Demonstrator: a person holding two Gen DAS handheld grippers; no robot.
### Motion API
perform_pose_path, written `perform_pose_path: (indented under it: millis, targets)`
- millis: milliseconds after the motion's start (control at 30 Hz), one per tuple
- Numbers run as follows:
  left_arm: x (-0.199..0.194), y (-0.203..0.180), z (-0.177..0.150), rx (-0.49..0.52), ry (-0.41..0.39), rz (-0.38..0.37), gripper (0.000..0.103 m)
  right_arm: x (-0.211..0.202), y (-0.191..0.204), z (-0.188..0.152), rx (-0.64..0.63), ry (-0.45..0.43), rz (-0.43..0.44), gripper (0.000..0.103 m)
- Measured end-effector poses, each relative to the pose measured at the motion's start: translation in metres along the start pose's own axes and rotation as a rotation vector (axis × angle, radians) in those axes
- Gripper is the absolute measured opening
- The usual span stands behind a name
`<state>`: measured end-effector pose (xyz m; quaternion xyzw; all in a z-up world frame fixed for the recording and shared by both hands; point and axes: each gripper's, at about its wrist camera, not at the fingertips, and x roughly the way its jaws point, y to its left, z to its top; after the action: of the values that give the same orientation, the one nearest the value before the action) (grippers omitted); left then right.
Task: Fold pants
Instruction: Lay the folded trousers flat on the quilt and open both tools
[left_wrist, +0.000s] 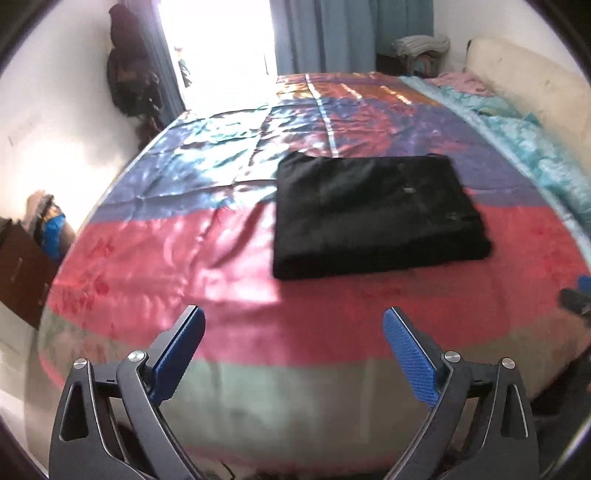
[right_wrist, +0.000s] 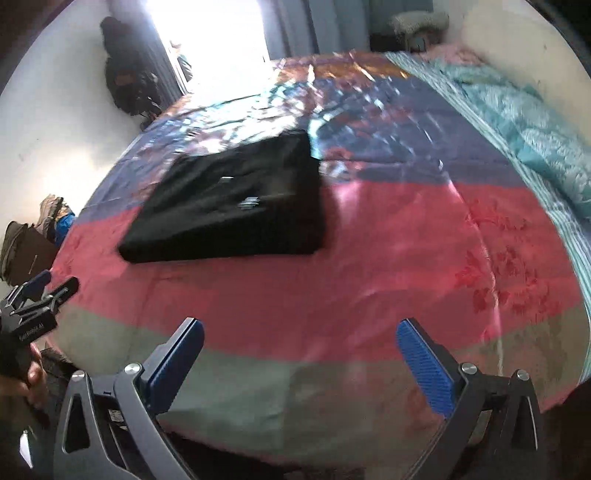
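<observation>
- On the bed (left_wrist: 229, 280), one in count, a striped satin cover lies under everything.
- One pair of black pants (left_wrist: 373, 214) rests mid-bed as a squared, flat bundle; judged folded.
- Two grippers, left gripper (left_wrist: 293, 332) and right gripper (right_wrist: 299, 345), hang off the bed's near edge, jaws spread, empty.
- Advice: withdraw clear, leaving the bundle undisturbed.

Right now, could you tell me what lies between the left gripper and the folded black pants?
Only bare bedspread: a pink satin band separates the open left gripper from the folded black pants, seen in the left wrist view.
</observation>
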<state>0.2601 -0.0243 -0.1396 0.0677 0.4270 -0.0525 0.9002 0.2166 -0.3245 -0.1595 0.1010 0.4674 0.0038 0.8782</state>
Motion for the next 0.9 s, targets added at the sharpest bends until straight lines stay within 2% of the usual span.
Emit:
perform_pose_path:
  millis: [67,233,400,633,900]
  targets:
    - [-0.020,-0.005,-0.002,-0.001,-0.006,0.029,0.100,-0.019,0.027,-0.007,-0.051,-0.045,-0.007,0.103]
    - [-0.054,-0.012,-0.007,0.036,-0.055,0.134,0.101,-0.055,0.065,-0.016,-0.149,-0.105,-0.029,0.103]
    - [-0.074,-0.006,-0.013,-0.035,-0.055,0.098,0.101,-0.074,0.086,-0.025,-0.196,-0.122,-0.065,0.103]
    - [-0.086,-0.002,-0.013,-0.102,-0.016,0.023,0.101,-0.087,0.091,-0.028,-0.198,-0.140,-0.088,0.103]
    - [-0.095,0.005,-0.008,-0.105,0.031,0.041,0.101,-0.104,0.095,-0.021,-0.186,-0.149,-0.091,0.103]
